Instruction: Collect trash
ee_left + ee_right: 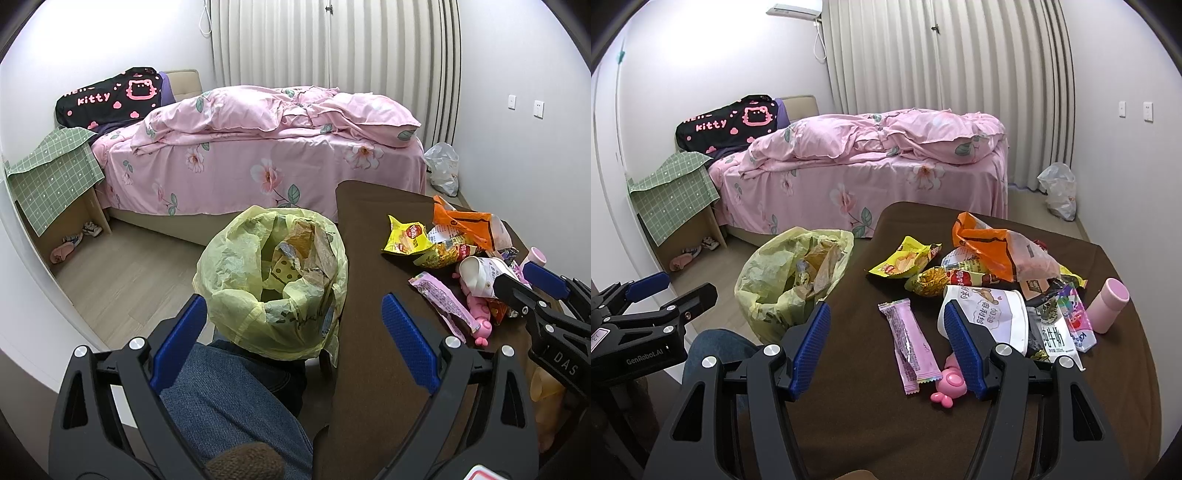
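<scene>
The right gripper (884, 347) hangs low over the brown table (849, 424), tilted forward and down, its blue pads spread wide and holding nothing. Between them lies a pink wrapper (909, 345), with a pink toy (948, 384) just beside it at five o'clock. The white paper cup (993, 314) sits at the right pad; whether they touch is hard to judge. More wrappers pile at one o'clock.

The left gripper (293, 338) is also wide and empty, held level above a denim knee (229, 406), pointing at the yellow-lined bin (236, 295) off the table's left edge.
</scene>
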